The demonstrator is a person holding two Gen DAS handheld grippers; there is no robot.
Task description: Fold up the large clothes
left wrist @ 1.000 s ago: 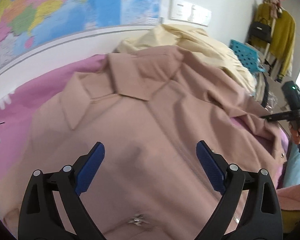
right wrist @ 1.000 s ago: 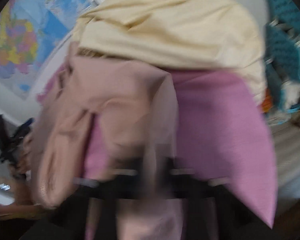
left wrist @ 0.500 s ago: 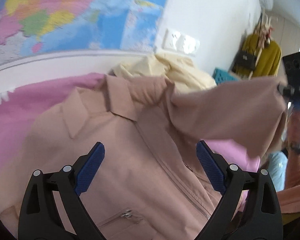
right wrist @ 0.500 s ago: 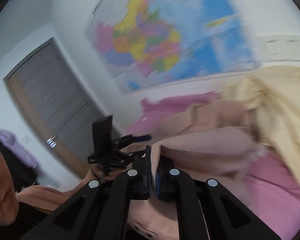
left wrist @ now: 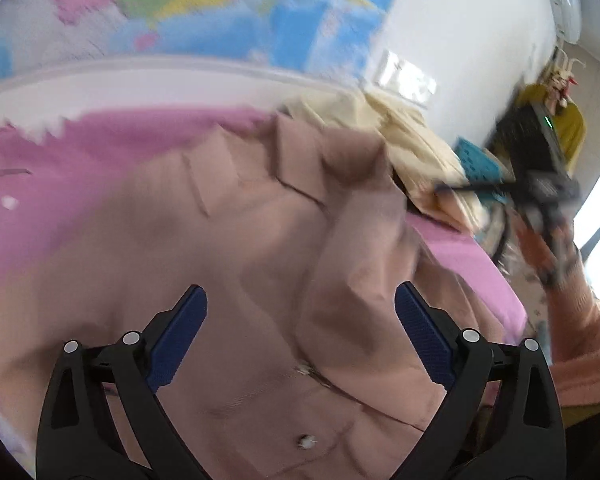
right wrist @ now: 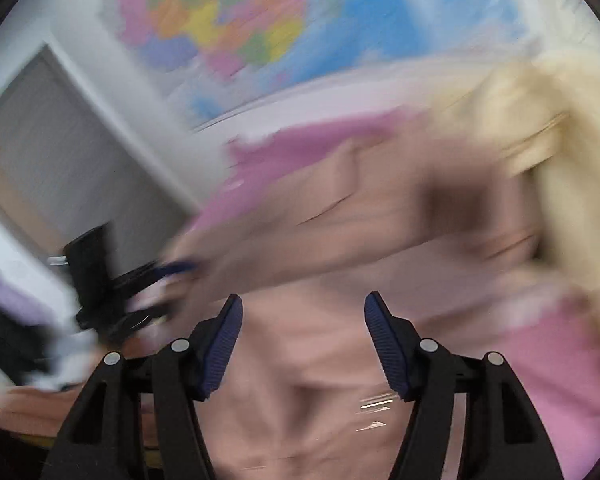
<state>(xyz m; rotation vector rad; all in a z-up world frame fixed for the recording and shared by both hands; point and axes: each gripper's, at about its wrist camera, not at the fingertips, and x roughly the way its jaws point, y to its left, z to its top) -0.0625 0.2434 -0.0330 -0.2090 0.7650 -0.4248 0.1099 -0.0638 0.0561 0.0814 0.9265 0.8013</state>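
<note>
A dusty-pink jacket (left wrist: 260,280) lies spread on a pink sheet (left wrist: 80,168), collar toward the wall. One sleeve lies folded across its front (left wrist: 360,280). My left gripper (left wrist: 300,300) is open and empty just above the jacket's middle. My right gripper (right wrist: 302,308) is open and empty above the jacket (right wrist: 320,352); this view is blurred. It also shows at the right of the left wrist view (left wrist: 540,184), held by a hand.
A cream garment (left wrist: 400,136) is piled behind the jacket by the wall. A wall map (left wrist: 180,12) hangs above. A blue basket (left wrist: 480,160) and a yellow hanging garment (left wrist: 572,128) stand at the right. A door (right wrist: 60,152) shows at left.
The right gripper held the jacket's sleeve up and carried it over the front. It has opened and let go; the sleeve now lies on the jacket. The left gripper stayed open.
</note>
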